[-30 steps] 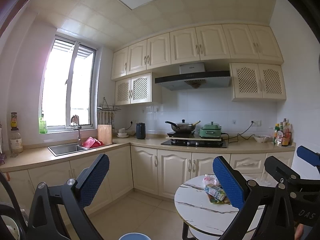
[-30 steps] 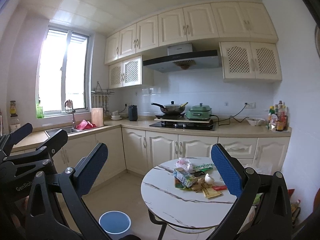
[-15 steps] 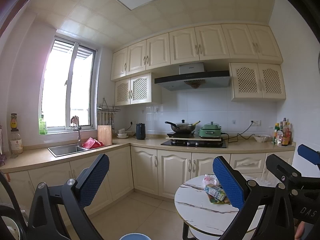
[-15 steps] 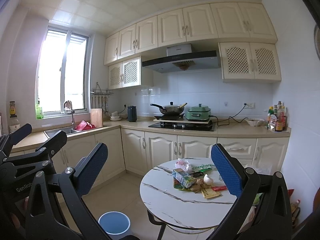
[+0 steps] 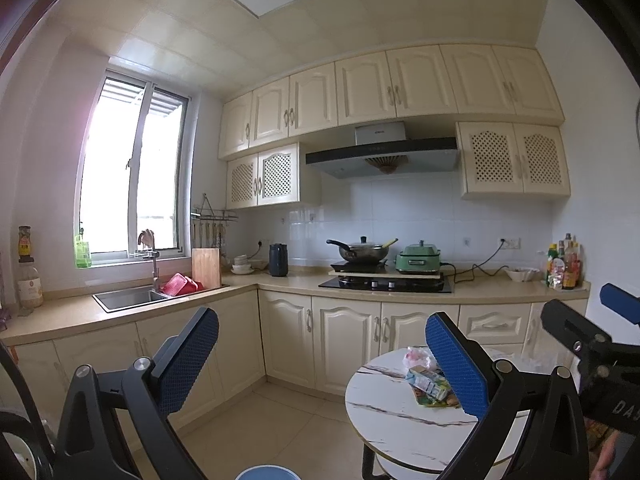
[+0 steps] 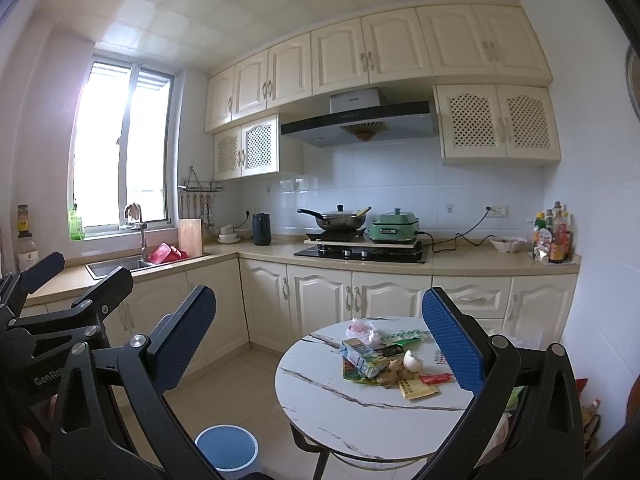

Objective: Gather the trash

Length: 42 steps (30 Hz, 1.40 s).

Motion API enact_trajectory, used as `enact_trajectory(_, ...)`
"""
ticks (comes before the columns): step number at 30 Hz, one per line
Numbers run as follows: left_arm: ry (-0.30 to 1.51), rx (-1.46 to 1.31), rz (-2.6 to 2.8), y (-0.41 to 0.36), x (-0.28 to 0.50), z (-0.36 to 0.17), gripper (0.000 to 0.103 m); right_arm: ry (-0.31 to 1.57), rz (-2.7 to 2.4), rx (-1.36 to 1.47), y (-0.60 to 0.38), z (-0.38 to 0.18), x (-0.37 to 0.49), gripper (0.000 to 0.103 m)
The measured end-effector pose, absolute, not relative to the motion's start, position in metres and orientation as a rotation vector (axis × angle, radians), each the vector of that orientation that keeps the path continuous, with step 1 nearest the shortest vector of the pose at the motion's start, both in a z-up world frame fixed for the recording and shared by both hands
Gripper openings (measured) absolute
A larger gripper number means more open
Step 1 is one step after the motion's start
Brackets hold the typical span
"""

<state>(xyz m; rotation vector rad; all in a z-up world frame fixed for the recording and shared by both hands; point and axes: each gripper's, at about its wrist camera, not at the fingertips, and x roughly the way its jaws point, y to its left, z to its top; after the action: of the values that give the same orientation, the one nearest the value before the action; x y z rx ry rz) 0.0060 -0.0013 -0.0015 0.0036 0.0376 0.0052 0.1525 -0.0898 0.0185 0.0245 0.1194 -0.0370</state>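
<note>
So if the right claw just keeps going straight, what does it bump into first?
Probably nothing soon: the open right claw points over the round table's far edge at the lower cabinet doors. The trash pile lies lower; depth is unclear.

The left gripper (image 5: 320,354) is held level in the air, its two blue-padded fingers (image 5: 188,354) spread wide apart with nothing between them. The right gripper (image 6: 320,336) has the same pose, fingers (image 6: 452,340) wide apart and holding nothing. The two grippers are side by side, both pointing forward. A small part of a hand (image 5: 606,458) shows under the right gripper's body.
</note>
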Motion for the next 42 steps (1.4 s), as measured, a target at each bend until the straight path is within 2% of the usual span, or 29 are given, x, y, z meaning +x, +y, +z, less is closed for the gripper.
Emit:
enact_trajectory(5,0.035,-0.007,-0.01,-0.006,0.022,-0.008,0.102,0.111,-0.047,0.031,-0.107,0.02,0.158,0.103)
enact_trajectory(12,0.103,-0.012,-0.052,-0.024,0.087,-0.033,0.102,0.13,-0.102,0.065,-0.157,0.0,0.182,0.103)
enact_trajectory(20,0.326,0.0,-0.115,-0.054,0.194,-0.081,0.102,0.301,-0.231,0.165,-0.24,-0.067,0.241,0.103)
enact_trajectory(26,0.475,0.057,-0.156,-0.104,0.279,-0.108,0.102,0.441,-0.267,0.213,-0.29,-0.119,0.296,0.103)
enact_trajectory(42,0.823,0.101,-0.062,-0.231,0.56,-0.142,0.102,0.667,-0.309,0.294,-0.378,-0.214,0.385,0.103)
